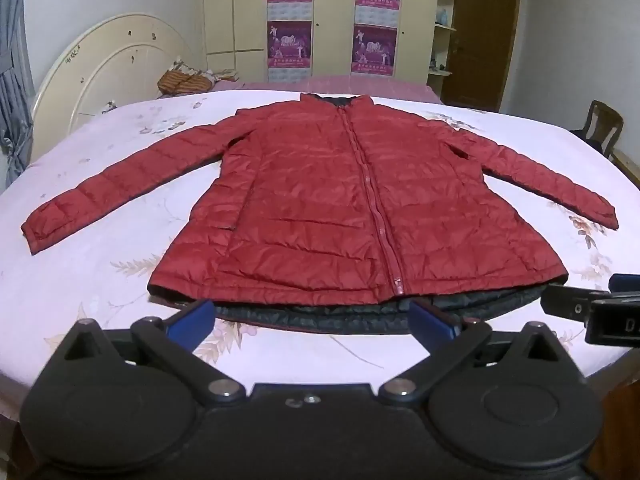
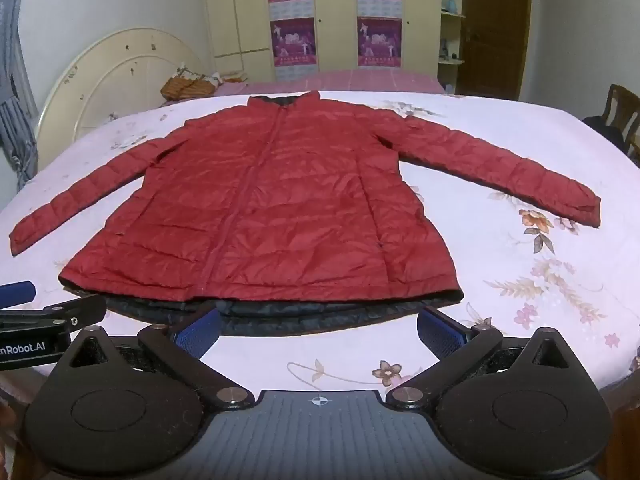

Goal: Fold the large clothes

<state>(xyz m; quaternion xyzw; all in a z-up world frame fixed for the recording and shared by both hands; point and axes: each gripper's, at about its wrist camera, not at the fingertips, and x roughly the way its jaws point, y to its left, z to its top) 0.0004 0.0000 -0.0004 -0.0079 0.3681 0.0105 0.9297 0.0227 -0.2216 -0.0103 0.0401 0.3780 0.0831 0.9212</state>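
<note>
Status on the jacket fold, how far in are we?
Done: the red jacket lies flat on the bed, zipped, front up, both sleeves spread out, dark lining showing at the hem. In hand: nothing. The left gripper and right gripper hover open near the hem, neither touching fabric. Left: every fold, since no sleeve or side is turned in yet.

jacket (image 1: 320, 200) flat on bed (image 1: 100, 300), wardrobe (image 1: 332, 20) behind

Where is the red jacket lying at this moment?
In both wrist views the red jacket lies flat, zipped, sleeves spread, on the floral bed cover, its hem just beyond both open grippers, collar toward the wardrobe.
</note>
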